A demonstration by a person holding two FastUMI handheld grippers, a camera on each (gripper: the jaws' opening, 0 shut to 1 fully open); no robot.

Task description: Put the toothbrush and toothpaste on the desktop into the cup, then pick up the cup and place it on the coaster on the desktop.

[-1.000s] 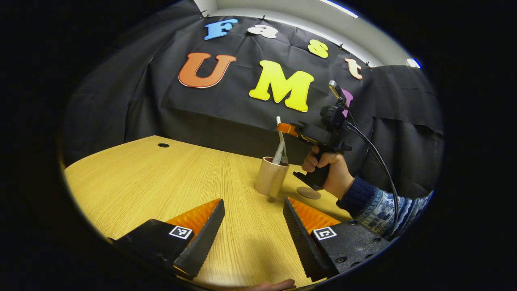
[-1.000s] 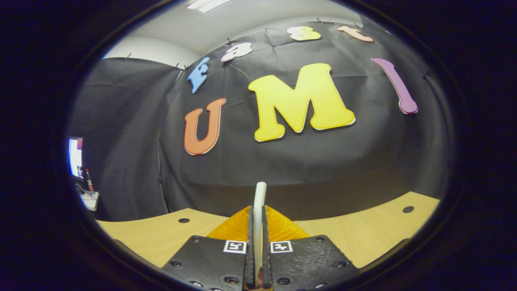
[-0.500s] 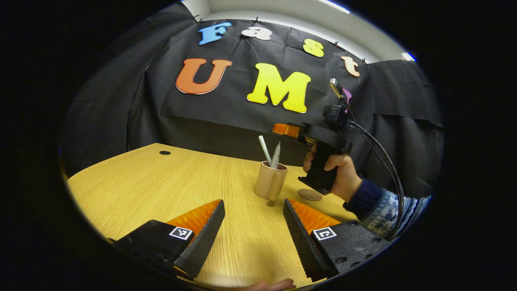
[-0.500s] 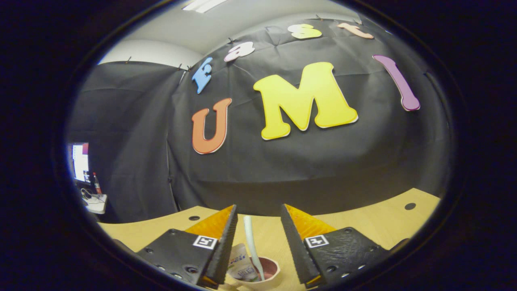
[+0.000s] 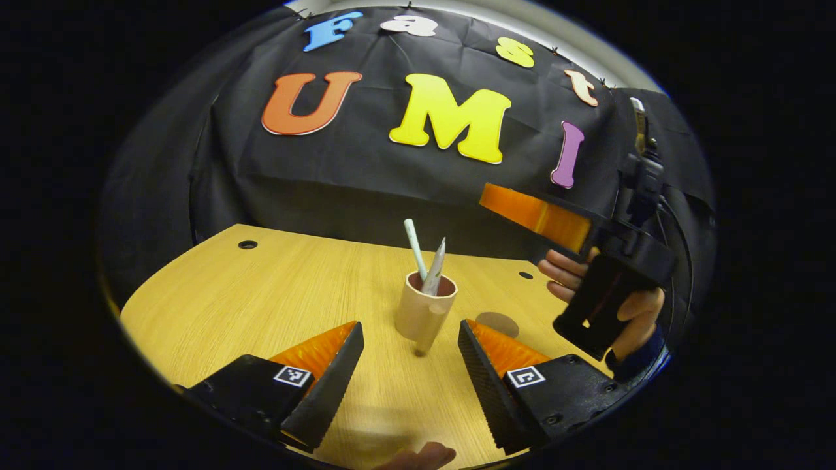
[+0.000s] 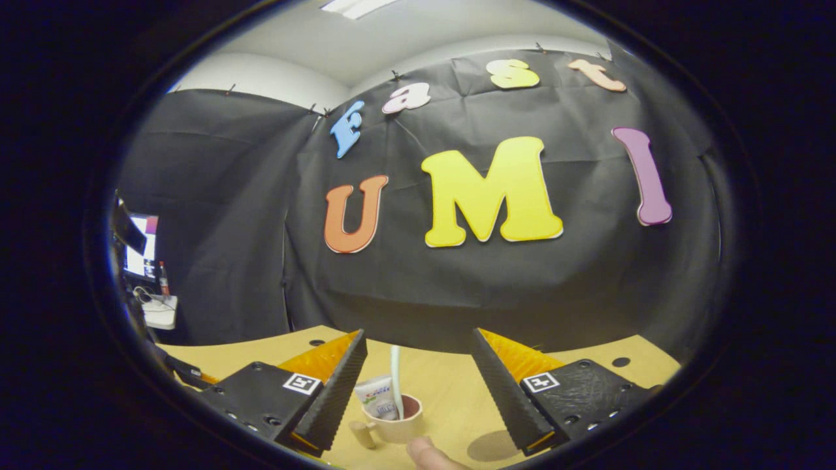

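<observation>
Both hand-held grippers, left [image 5: 408, 349] and right [image 6: 418, 385], gape around the tan ceramic cup [image 5: 423, 312] holding white toothbrush [image 5: 415, 248] and seemingly toothpaste [image 5: 434, 267], beside the round brown coaster [image 5: 498, 323].

Both grippers [image 5: 408, 346] [image 6: 418, 372] — jaws apart

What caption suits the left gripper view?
Open left gripper faces the cup holding toothbrush and toothpaste, coaster beside it.
</observation>
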